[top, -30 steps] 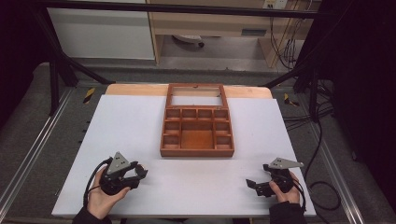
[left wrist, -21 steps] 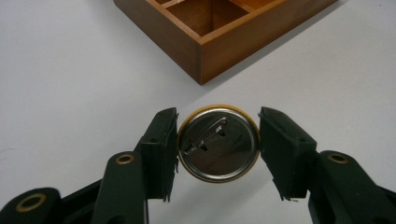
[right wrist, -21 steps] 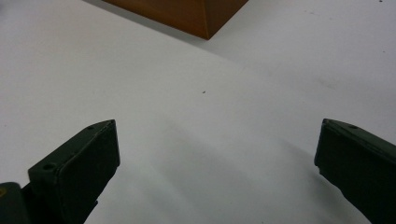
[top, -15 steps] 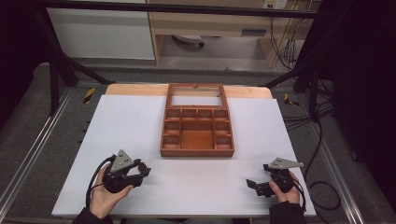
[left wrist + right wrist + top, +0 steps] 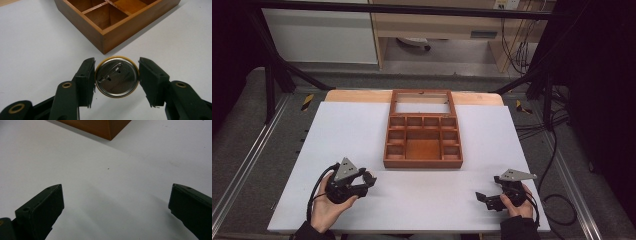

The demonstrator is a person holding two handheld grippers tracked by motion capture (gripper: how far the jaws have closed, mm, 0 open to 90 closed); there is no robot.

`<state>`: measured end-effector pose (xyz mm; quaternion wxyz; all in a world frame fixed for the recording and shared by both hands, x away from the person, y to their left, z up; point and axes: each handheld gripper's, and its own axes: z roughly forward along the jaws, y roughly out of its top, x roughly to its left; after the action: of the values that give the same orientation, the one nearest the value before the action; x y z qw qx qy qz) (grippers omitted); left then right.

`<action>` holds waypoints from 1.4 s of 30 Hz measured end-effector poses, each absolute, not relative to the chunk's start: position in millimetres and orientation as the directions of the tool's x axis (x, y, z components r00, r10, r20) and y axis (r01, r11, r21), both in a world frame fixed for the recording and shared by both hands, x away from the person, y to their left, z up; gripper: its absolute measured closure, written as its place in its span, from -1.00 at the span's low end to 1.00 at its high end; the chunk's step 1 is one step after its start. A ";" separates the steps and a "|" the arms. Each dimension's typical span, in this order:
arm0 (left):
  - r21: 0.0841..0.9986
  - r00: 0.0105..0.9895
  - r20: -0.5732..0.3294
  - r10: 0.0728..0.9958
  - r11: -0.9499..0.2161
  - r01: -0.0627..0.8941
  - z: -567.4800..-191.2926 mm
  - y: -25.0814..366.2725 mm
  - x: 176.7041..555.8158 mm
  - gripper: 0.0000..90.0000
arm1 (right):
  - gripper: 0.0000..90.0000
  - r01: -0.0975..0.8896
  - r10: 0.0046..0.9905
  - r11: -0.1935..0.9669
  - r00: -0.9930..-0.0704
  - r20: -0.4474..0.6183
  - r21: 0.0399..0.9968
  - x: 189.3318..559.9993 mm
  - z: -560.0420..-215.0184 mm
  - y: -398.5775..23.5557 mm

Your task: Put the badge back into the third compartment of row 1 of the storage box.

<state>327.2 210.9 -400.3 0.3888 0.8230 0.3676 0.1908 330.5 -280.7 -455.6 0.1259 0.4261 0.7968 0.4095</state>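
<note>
Gripping a round metal pin-back badge [image 5: 117, 76] by its edges, the left claw [image 5: 116, 77] hovers over the white bench [image 5: 362, 130] near a corner of the brown wooden compartment tray [image 5: 112, 22]. Right claw [image 5: 116, 207] stands wide, nothing between its pads.

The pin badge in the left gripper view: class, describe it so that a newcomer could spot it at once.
Start at the wooden compartment tray on the white table. Just before its near corner, the left hand-held gripper clamps the pin badge by its edges. It is a round silver disc with a yellow rim, its back and safety pin facing the camera.
</note>
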 end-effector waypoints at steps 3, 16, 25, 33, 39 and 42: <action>0.783 0.658 0.026 0.753 -0.425 0.455 -399.2 208.5 329.3 0.06 | -0.99 0.573 0.782 0.303 -0.606 0.146 0.761 330.7 -455.8 -281.0; 0.795 0.665 0.031 0.746 -0.421 0.436 -388.8 197.2 338.6 0.06 | -0.99 0.572 0.782 0.303 -0.607 0.145 0.762 330.8 -455.6 -281.5; 0.802 0.665 0.019 0.746 -0.409 0.435 -385.9 191.4 345.1 0.06 | -0.99 0.570 0.782 0.304 -0.607 0.143 0.763 330.7 -455.6 -281.4; 0.806 0.668 0.022 0.744 -0.409 0.429 -380.7 183.3 352.4 0.06 | -0.99 0.568 0.783 0.305 -0.606 0.138 0.764 330.8 -455.9 -282.0; 0.807 0.667 0.021 0.744 -0.407 0.428 -377.2 178.4 357.6 0.06 | -0.99 0.569 0.782 0.303 -0.607 0.142 0.764 330.7 -455.8 -282.3; 0.808 0.668 0.025 0.743 -0.409 0.425 -374.8 174.7 360.5 0.06 | -0.99 0.566 0.781 0.305 -0.609 0.139 0.766 330.8 -455.9 -282.4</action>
<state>360.5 174.7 -374.8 0.4095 0.8164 0.3577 0.1946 330.8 -282.4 -455.9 0.1309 0.4224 0.7971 0.4112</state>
